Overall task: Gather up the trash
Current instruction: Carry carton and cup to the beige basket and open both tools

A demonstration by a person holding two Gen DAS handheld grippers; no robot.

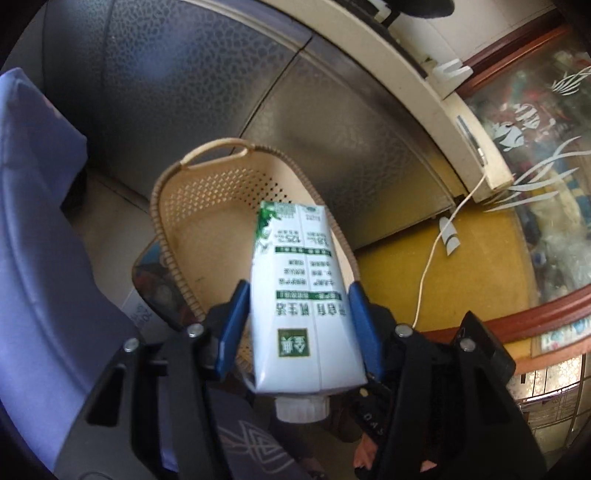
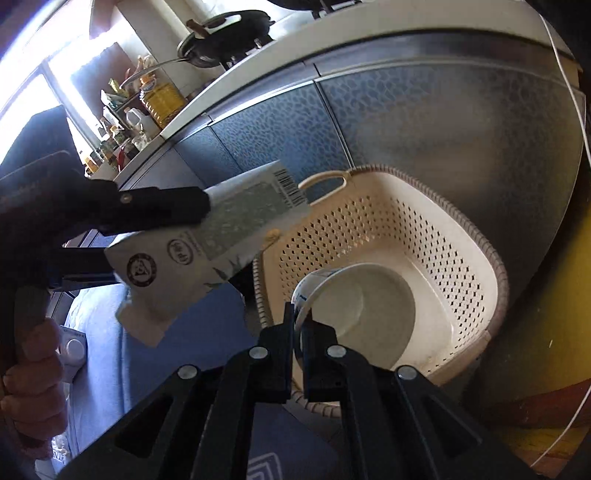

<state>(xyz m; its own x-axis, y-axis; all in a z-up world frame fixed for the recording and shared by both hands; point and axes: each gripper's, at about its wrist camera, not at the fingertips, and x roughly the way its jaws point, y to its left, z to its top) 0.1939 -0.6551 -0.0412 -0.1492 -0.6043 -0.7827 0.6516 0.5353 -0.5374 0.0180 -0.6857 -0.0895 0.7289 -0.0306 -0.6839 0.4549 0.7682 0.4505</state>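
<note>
My left gripper point(image 1: 299, 321) is shut on a white and green milk carton point(image 1: 301, 295), cap end toward the camera, held above the near rim of a cream perforated basket point(image 1: 207, 192). The right wrist view shows the same carton point(image 2: 207, 236) in the left gripper, up and left of the basket point(image 2: 461, 258). My right gripper point(image 2: 301, 321) is shut on the rim of a white paper cup point(image 2: 354, 306), held over the inside of the basket.
Dark patterned cabinet doors point(image 1: 229, 81) stand behind the basket. A blue cushion point(image 1: 33, 221) is on the left. A white cable point(image 1: 439, 236) runs over the yellow floor point(image 1: 472, 266) on the right. Bottles and a pan point(image 2: 221, 33) sit on the counter above.
</note>
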